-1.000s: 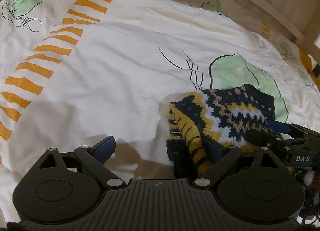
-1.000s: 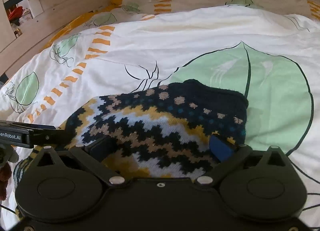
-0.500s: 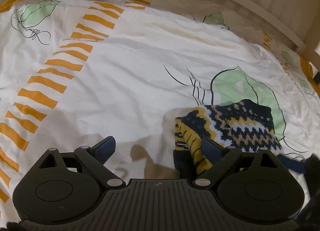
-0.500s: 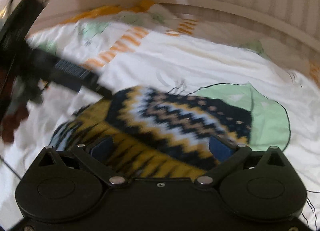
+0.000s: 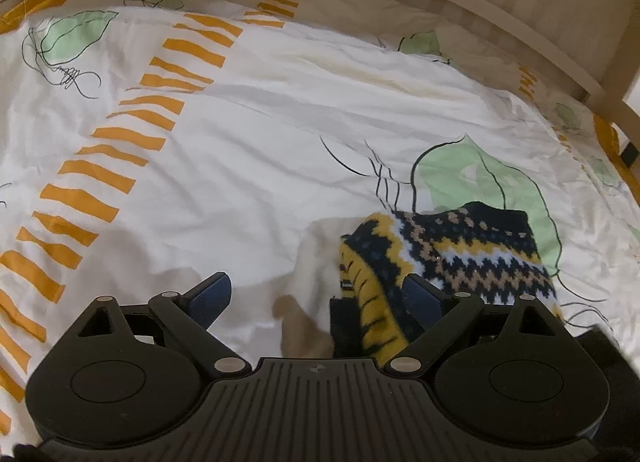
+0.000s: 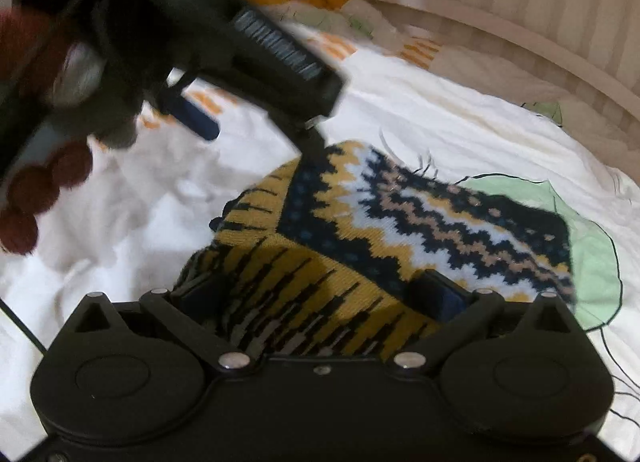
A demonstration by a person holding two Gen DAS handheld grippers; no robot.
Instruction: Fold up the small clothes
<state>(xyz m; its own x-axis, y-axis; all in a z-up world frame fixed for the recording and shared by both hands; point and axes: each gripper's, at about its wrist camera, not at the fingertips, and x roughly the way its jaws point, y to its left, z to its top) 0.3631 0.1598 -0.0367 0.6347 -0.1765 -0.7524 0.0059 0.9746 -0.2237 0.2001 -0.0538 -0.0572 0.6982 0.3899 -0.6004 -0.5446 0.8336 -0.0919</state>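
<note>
A small knitted sweater (image 5: 460, 258) in navy, yellow, white and tan zigzags lies folded on the bed. It also shows in the right wrist view (image 6: 400, 222). My left gripper (image 5: 320, 294) is open and empty above the sweater's left edge, its right finger over the yellow-striped cuff. My right gripper (image 6: 320, 294) is open and empty, low over the sweater's near yellow-striped part. The left gripper also appears in the right wrist view (image 6: 256, 130), blurred, raised above the sweater's far left corner.
The bed cover (image 5: 240, 166) is white with orange dashes and green leaves, a little wrinkled. A pale wooden slatted bed rail (image 5: 500, 14) runs along the far side. The person's hand with dark red nails (image 6: 36, 182) is at the left.
Both grippers have lifted and pulled back from the sweater, which now lies free on the cover. The right view swung left, so the left gripper now shows large in it.
</note>
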